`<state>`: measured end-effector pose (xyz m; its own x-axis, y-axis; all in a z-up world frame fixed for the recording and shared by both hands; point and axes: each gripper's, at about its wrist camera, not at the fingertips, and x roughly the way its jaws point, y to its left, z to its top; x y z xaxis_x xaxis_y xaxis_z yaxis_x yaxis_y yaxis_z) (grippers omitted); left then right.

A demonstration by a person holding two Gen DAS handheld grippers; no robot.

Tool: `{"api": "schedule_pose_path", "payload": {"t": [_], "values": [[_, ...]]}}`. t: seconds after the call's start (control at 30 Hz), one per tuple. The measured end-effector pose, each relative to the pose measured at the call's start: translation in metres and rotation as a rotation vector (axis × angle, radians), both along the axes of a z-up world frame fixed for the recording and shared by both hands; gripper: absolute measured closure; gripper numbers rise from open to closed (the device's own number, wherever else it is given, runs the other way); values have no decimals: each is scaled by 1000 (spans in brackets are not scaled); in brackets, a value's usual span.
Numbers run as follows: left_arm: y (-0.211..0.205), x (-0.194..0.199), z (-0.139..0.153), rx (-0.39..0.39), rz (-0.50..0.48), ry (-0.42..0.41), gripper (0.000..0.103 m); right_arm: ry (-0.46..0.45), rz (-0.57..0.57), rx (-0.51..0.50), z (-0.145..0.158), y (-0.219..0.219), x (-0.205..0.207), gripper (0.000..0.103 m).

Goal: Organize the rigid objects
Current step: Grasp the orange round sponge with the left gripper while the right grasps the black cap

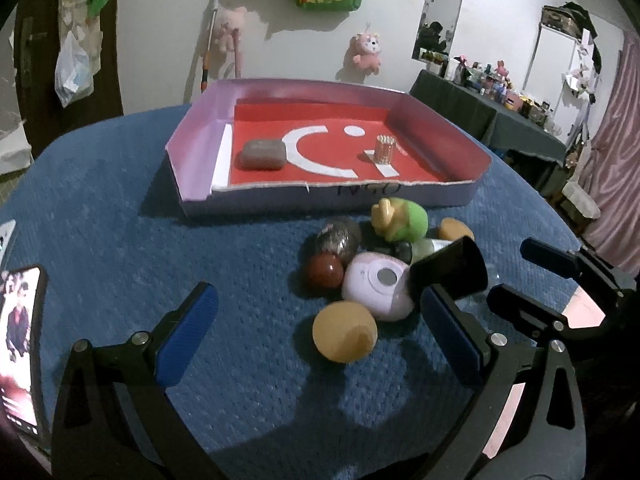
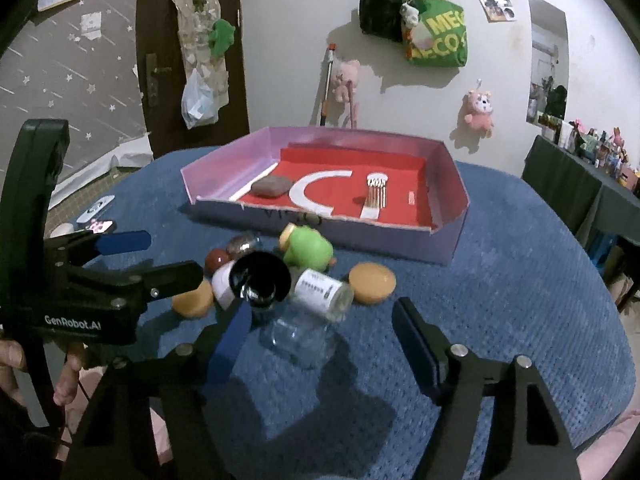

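Observation:
A purple-walled tray (image 1: 200,148) with a red floor holds a brown case (image 1: 262,154) and a stick bundle (image 1: 385,150). In front of it lies a pile: green toy (image 1: 400,220), mottled stone (image 1: 338,240), red ball (image 1: 325,274), pink round device (image 1: 376,286), tan disc (image 2: 372,282). My left gripper (image 1: 316,328) is open, with a tan ball (image 1: 345,332) between its fingers but untouched. My right gripper (image 2: 324,340) is open around a clear glass bottle (image 2: 298,336) below a black cap (image 2: 262,280) and a labelled vial (image 2: 320,290). Its pads stand off the glass.
A lit phone (image 1: 20,344) lies at the blue table's left edge, and a remote (image 2: 96,208) sits farther back. A person's hand (image 2: 68,376) holds the left gripper. A dark side table (image 1: 500,116) crowded with bottles stands to the right.

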<state>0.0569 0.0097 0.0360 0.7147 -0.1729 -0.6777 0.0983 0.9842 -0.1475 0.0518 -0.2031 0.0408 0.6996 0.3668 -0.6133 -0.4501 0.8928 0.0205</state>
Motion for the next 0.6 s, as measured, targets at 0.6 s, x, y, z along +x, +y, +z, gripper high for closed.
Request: {"api": "schedule_pose_path", "payload": {"t": [0.6], "values": [[-5, -4, -18, 10, -22, 34, 1, 84, 0, -11, -21, 2, 2, 36]]}}
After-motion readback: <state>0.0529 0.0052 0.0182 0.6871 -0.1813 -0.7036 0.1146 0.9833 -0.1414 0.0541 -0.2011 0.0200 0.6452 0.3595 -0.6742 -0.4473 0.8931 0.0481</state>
